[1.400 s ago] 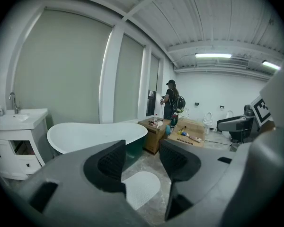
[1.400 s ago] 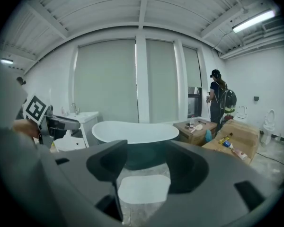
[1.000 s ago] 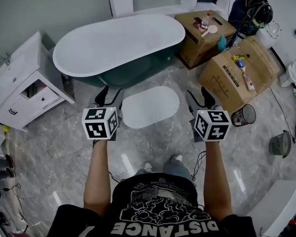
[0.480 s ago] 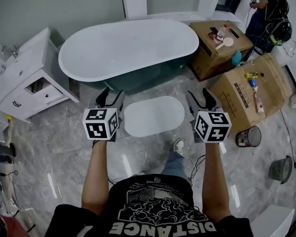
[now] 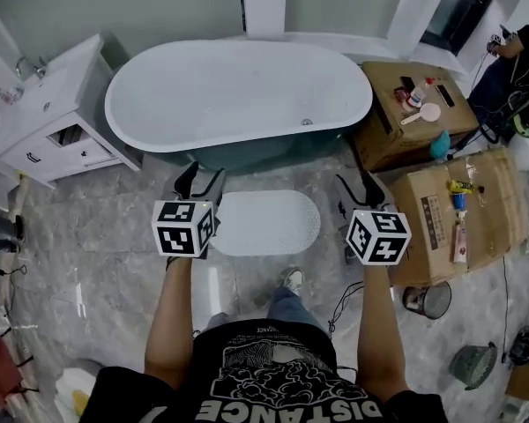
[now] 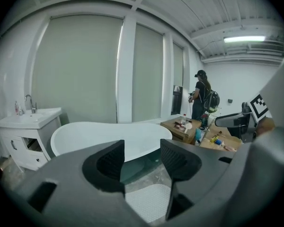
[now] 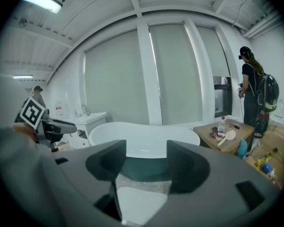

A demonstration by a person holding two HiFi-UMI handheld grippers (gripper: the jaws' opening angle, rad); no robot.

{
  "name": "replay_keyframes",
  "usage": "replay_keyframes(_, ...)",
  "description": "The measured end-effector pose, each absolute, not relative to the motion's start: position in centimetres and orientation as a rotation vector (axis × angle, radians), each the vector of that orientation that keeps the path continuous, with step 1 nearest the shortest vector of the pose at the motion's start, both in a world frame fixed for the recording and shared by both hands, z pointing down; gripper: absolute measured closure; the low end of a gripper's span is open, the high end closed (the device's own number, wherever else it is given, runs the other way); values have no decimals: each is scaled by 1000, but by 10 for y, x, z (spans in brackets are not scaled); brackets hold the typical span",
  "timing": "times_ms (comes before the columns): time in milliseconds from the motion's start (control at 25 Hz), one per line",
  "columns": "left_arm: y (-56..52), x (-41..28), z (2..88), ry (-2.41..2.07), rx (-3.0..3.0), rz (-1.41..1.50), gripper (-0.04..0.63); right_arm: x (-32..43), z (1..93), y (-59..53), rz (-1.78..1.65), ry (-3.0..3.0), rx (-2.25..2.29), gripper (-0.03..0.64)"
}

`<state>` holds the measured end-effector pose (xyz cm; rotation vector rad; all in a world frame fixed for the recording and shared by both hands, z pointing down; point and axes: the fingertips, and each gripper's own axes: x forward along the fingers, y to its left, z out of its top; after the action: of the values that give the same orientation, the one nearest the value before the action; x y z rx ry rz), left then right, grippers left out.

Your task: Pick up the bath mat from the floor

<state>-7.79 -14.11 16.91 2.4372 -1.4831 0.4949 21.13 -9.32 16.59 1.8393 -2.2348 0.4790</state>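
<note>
A white oval bath mat (image 5: 266, 222) lies flat on the marble floor in front of the bathtub (image 5: 238, 91); it also shows low between the jaws in both gripper views, bath mat (image 6: 149, 201) and bath mat (image 7: 137, 203). My left gripper (image 5: 200, 180) hangs in the air over the mat's left end, open and empty. At the mat's right end my right gripper (image 5: 360, 186) is held level, open too, with nothing between its jaws. Both are well above the floor.
A white vanity cabinet (image 5: 46, 117) stands at the left. Cardboard boxes (image 5: 428, 122) with bottles and a brush sit right of the tub, a mesh bin (image 5: 428, 300) below them. A person (image 6: 202, 98) stands at the back right. My shoe (image 5: 290, 279) is just below the mat.
The view has moved forward: tub and mat now sit more centred and the mat lies straight between the grippers. Both grippers keep their height and opening.
</note>
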Motion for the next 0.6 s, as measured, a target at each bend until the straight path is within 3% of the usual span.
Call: replay_keyframes(600, -159, -82, 170, -1666, 2267, 516, 343, 230, 173, -157, 499, -2343, 1663, 350)
